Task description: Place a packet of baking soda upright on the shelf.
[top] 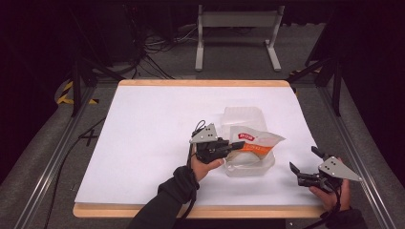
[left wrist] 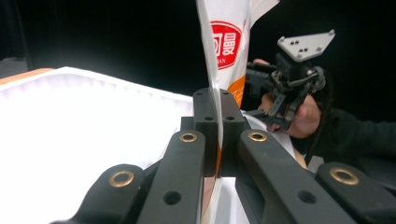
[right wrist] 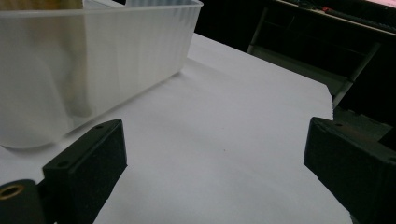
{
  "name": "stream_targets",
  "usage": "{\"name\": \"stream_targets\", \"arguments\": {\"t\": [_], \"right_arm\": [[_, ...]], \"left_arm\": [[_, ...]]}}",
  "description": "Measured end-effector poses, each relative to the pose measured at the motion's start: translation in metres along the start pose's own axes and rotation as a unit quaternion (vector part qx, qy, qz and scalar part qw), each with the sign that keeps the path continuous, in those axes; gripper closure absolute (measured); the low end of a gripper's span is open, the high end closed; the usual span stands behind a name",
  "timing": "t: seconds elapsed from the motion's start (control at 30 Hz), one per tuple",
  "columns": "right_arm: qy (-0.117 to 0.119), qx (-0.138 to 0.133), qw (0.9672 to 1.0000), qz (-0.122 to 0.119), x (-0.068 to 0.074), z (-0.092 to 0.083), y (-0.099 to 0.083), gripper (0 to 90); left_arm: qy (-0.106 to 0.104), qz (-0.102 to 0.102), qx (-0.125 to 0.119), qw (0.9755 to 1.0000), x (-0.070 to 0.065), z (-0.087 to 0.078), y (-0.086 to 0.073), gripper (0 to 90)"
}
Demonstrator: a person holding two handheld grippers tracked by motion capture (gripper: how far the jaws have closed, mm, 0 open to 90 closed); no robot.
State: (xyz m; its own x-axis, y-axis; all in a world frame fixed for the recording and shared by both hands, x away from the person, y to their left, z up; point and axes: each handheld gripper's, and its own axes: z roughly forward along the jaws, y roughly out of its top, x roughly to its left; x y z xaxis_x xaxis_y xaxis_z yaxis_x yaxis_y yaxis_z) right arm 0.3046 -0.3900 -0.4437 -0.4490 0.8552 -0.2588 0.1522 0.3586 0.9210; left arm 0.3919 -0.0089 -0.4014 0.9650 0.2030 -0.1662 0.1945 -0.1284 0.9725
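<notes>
A wood-edged table (top: 143, 210) carries a white sheet (top: 153, 138), on which a translucent plastic tub (top: 248, 164) stands.

White-and-orange snack packet (top: 255, 140) over translucent plastic tub (top: 244, 117), edge between left gripper (top: 237, 145) fingers.

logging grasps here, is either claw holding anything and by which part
The left claw is shut on the snack packet, pinching its thin edge, above the clear plastic tub. The right claw is open and holds nothing.
</notes>
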Motion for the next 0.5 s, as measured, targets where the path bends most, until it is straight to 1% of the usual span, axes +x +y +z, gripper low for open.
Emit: {"name": "stream_targets", "arguments": {"t": [0.13,0.3,0.43,0.5], "right_arm": [[0.000,-0.001,1.0000,0.002,0.0001,-0.0002,-0.0001,6.1],[0.000,0.000,1.0000,0.000,0.0000,0.0000,0.0000,6.1],[0.000,-0.001,1.0000,0.001,0.0001,-0.0002,-0.0001,6.0],[0.000,-0.001,1.0000,0.000,0.0001,-0.0001,0.0000,6.1]], "left_arm": [[0.002,0.001,0.010,0.9999,0.0012,-0.0012,-0.0034,89.7],[0.009,0.015,0.027,0.9995,0.0012,-0.0019,-0.0046,89.7],[0.010,0.016,0.029,0.9994,0.0023,-0.0022,-0.0052,89.7],[0.011,0.024,0.031,0.9992,0.0006,-0.0022,-0.0021,89.7]]}}
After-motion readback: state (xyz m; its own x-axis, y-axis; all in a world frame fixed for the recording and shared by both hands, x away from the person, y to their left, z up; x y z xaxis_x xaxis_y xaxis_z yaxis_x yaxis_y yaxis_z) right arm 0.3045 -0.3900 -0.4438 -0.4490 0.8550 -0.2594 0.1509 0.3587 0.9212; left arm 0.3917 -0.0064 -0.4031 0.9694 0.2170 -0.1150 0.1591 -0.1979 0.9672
